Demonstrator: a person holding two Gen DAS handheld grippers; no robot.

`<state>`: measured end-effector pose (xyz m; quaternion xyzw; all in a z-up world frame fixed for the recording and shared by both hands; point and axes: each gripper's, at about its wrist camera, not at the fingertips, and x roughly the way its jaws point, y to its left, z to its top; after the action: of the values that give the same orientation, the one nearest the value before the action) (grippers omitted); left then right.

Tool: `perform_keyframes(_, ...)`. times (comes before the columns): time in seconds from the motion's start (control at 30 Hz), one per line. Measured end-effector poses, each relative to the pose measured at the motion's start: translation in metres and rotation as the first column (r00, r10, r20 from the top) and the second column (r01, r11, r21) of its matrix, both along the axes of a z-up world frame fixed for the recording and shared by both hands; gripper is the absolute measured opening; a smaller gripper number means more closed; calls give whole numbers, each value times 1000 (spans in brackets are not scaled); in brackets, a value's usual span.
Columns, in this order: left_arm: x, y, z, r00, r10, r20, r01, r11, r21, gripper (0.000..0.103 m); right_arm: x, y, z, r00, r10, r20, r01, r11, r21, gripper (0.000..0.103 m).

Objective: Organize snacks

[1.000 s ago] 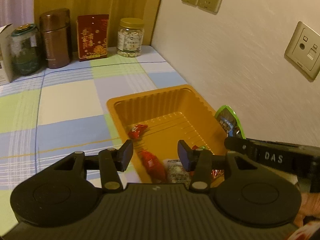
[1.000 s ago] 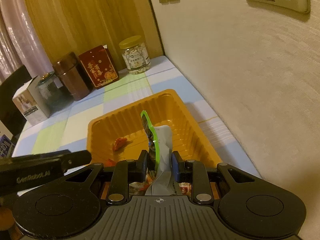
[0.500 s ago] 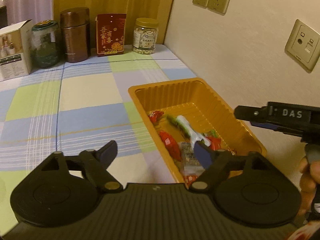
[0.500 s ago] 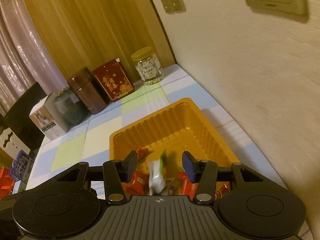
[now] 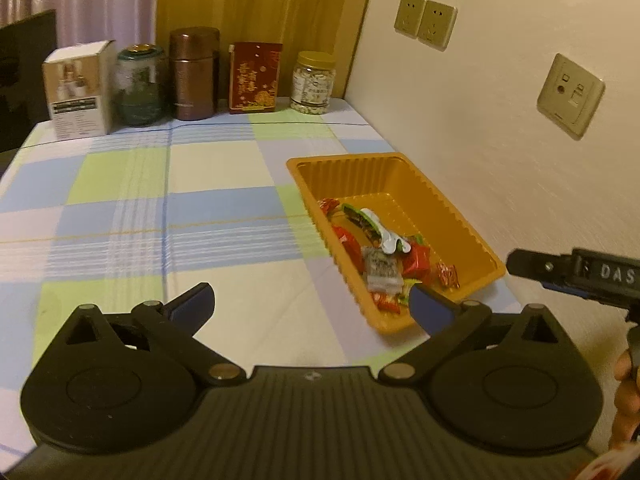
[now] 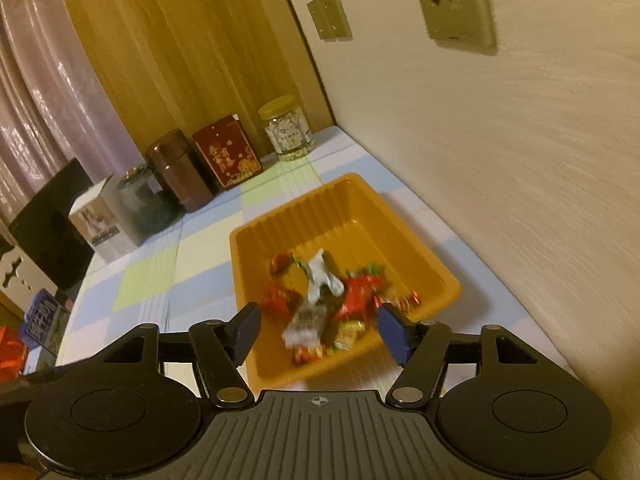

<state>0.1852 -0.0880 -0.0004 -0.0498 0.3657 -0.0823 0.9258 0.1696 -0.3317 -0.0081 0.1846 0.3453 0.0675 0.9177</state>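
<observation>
An orange plastic tray [image 5: 452, 200] sits on the checked tablecloth beside the wall; it also shows in the right wrist view [image 6: 404, 236]. Inside lie several wrapped snacks: a green and silver packet [image 5: 368, 226], red candies [image 5: 416, 260] and a grey sachet [image 5: 382, 270]. In the right wrist view the silver packet [image 6: 320, 276] lies on the red candies [image 6: 356, 292]. My left gripper [image 5: 310, 304] is open and empty, held back above the tray's near left corner. My right gripper [image 6: 318, 330] is open and empty above the tray's near end.
Along the back stand a white box [image 5: 78, 88], a green glass jar [image 5: 140, 84], a brown canister [image 5: 194, 74], a red box [image 5: 254, 78] and a nut jar [image 5: 312, 82]. The wall with sockets [image 5: 570, 96] runs along the table's right side.
My right gripper opened and let the green and silver packet fall into the tray. Both grippers have pulled back and up from the tray, and the left jaws have opened wider.
</observation>
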Motion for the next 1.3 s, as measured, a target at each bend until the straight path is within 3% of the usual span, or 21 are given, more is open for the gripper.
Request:
perform_keyframes(0.07, -16, 1, 5, 1000, -5, 11, 5, 1000, 4, 103, -17, 2, 4, 1000, -11, 3, 11, 1000, -9, 77)
perform_keyframes(0.27, -54, 8, 16, 1000, 3, 28, -3, 1000, 15, 103, -62, 12, 13, 1000, -29, 5, 29, 999, -34, 84)
perform_keyframes(0.9, -136, 16, 30, 998, 36, 42, -37, 999, 32, 103, -150, 46, 27, 1000, 6, 30, -2, 989, -146, 85)
perform_keyframes(1.3, -156, 22, 33, 996, 50, 77, -54, 998, 42, 103, -163, 53, 32, 999, 14, 39, -6, 982, -190, 85)
